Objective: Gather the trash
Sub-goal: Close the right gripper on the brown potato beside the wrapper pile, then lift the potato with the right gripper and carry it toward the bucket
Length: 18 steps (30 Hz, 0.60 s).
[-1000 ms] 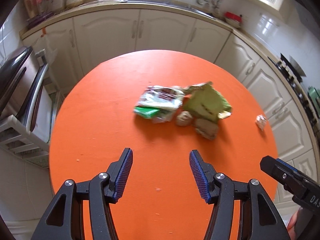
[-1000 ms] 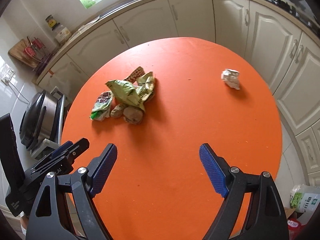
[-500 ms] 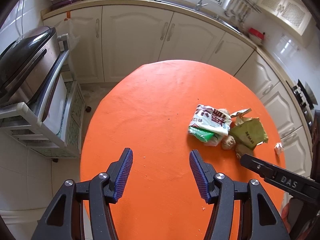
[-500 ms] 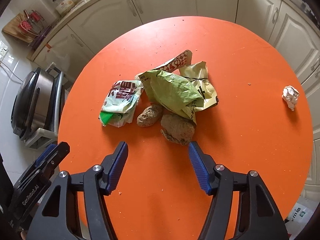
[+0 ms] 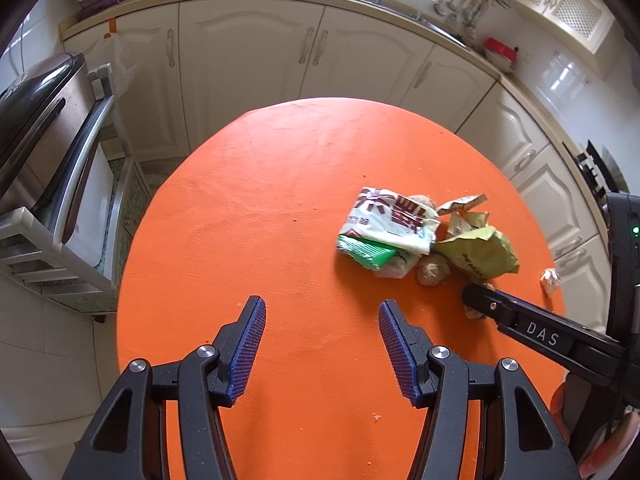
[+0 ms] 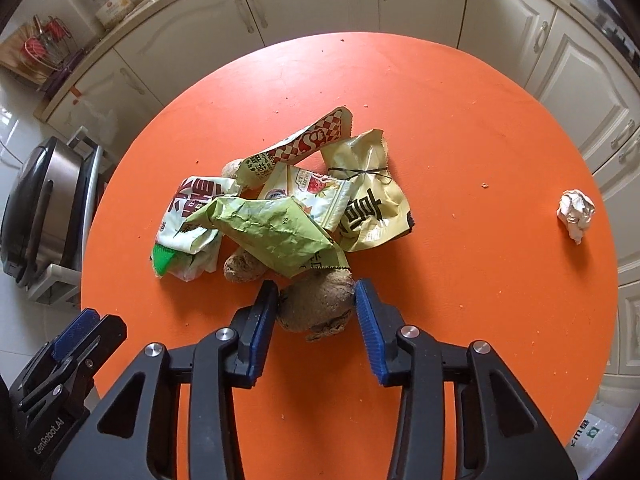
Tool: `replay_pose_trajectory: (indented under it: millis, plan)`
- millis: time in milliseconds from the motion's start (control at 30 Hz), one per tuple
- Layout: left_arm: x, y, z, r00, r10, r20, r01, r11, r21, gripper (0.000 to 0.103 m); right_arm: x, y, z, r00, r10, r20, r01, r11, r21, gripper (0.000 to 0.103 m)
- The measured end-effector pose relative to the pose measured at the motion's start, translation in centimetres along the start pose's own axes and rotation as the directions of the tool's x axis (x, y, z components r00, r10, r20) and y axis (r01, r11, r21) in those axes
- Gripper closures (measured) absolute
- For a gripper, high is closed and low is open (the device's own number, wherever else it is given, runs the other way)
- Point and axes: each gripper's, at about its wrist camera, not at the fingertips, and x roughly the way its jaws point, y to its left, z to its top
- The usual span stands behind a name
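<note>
A rough, rounded brown lump (image 6: 316,304) is pinched between the closing ribbed pads of the right gripper (image 6: 316,300); crinkled wrappers (image 6: 272,232) lie just beyond. The left gripper (image 5: 322,316) is held spread, empty.

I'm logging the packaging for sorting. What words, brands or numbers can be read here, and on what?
"DAS": right gripper, on its finger.
"GenRobot.AI": left gripper, on its body.
"YS": green bag, small print.
Large Chinese characters on the white wrapper, yellow wrapper and checked wrapper: not legible enough to quote.
Jar label: too blurred.

Legible markings: "DAS" on the right gripper (image 5: 540,332) finger; "GenRobot.AI" on the left gripper (image 6: 48,436) body.
</note>
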Motion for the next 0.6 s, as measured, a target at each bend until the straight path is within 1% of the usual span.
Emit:
replay_pose_trajectory:
  millis: [100,233,300,400,467,533,600]
  plan:
    - [-0.2,-1.2,-0.1,1.000,0.006,0.007,-0.006,1.000,0.023,0.048,-0.6,-0.8,-0.6,0.999,0.050,-0.007,-0.049,0.999,0.014,0.063]
    - [-0.4,-3.2,-0.4,1.000,-0.005,0.015,0.004,0.998,0.063,0.048,-2.4,-3.3,-1.8,0.998,0.052,0.023,-0.053,0.998,0.039,0.064]
    - [-0.3,-4.4,-0.6,1.000,-0.014,0.011,0.013,0.996,0.085,0.048,-3.3,-4.4,-2.4,0.998,0.057,0.029,-0.058,0.998,0.030,0.063]
    - [0.0,-6.0,-1.1,0.999,-0.032,-0.003,0.032,0.993,0.116,0.048,-3.7,-5.6,-3.4,0.999,0.036,0.015,-0.036,0.999,-0.025,0.063]
    - [0.3,-7.0,-1.5,0.999,-0.047,-0.015,0.048,0.990,0.135,0.048,-3.7,-6.6,-4.5,1.000,-0.018,-0.007,0.018,0.998,-0.053,0.063]
    - [0.6,-7.8,-1.8,0.998,-0.057,-0.025,0.060,0.987,0.147,0.048,-3.9,-7.3,-5.3,0.998,-0.061,-0.004,0.061,0.996,-0.065,0.061]
    - [0.8,-8.4,-2.1,0.997,-0.066,-0.034,0.071,0.985,0.159,0.048,-3.8,-7.7,-5.9,0.999,-0.045,0.007,0.045,0.998,-0.050,0.060]
